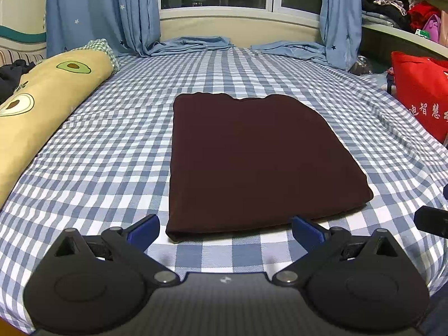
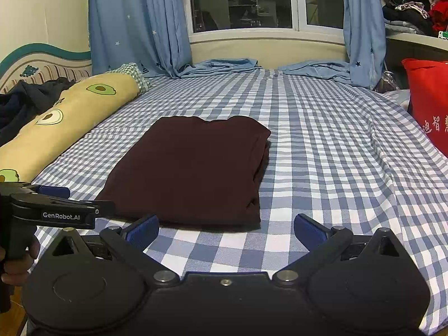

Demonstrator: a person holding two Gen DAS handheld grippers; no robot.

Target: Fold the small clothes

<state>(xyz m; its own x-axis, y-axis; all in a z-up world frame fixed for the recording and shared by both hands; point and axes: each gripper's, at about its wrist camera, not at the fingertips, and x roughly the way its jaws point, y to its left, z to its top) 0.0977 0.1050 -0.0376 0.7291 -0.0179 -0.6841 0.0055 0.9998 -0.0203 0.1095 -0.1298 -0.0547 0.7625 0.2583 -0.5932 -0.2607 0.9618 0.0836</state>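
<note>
Yellow avocado-print fabric covers one long bolster [image 1: 47, 89] along the left edge of the bed, with one dark heap of clothing [image 2: 25, 100] behind it. One blue-and-white checked sheet [image 1: 112, 151] spans the mattress. At its centre lies one dark maroon garment [image 1: 252, 162], folded into a flat rectangle with layered edges on its right side. Left gripper [image 1: 225, 228]: two blue-padded fingers spread wide, holding nothing, just short of the garment's near edge. Right gripper [image 2: 226, 228]: likewise two fingers apart and empty, near the garment's near right corner. Two blue star-print curtains [image 2: 137, 25] flank one window. One red bag [image 1: 420, 95] stands at the right.
</note>
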